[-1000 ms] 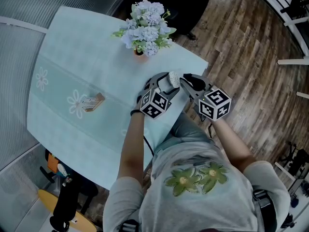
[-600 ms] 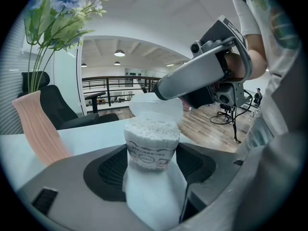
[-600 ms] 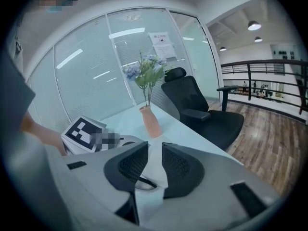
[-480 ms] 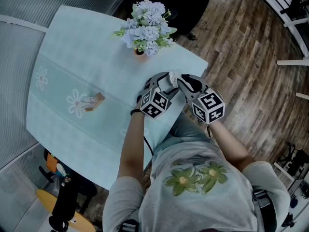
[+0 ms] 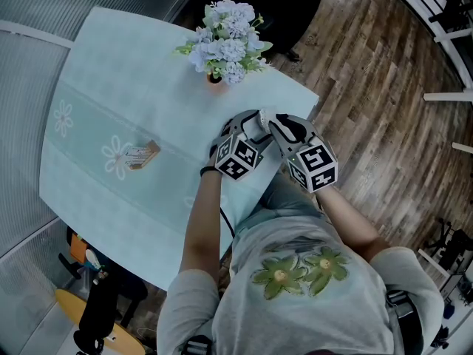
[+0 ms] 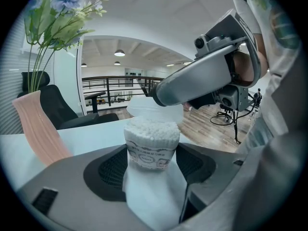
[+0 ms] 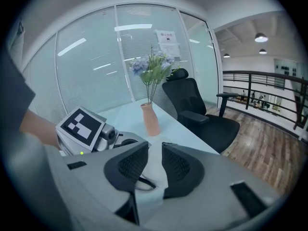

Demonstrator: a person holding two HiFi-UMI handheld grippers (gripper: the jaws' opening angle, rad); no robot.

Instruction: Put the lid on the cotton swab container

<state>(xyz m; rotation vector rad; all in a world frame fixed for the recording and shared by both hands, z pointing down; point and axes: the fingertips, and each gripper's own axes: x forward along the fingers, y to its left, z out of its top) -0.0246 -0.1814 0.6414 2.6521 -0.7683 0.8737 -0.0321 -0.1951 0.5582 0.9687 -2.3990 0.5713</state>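
Note:
The cotton swab container (image 6: 151, 143), a clear tub packed with white swabs and wrapped in a printed label, stands upright between the pads of my left gripper (image 6: 151, 165), which is shut on it. The translucent lid (image 6: 144, 109) hovers just over the tub's open top, gripped by my right gripper (image 6: 166, 93), which reaches in from the right. In the right gripper view the lid (image 7: 154, 170) shows as a pale sheet pinched in the right gripper (image 7: 155, 153). From the head view both the left gripper (image 5: 247, 128) and the right gripper (image 5: 279, 124) meet over the table's right edge.
A pink vase of blue flowers (image 5: 215, 78) stands at the far side of the pale blue table (image 5: 111, 102). A small wrapped box (image 5: 142, 154) lies to the left. A black office chair (image 7: 197, 109) sits beyond the table, over wooden floor.
My right gripper has swung left and closer to the left gripper, carrying the lid over the container. The left gripper has stayed put.

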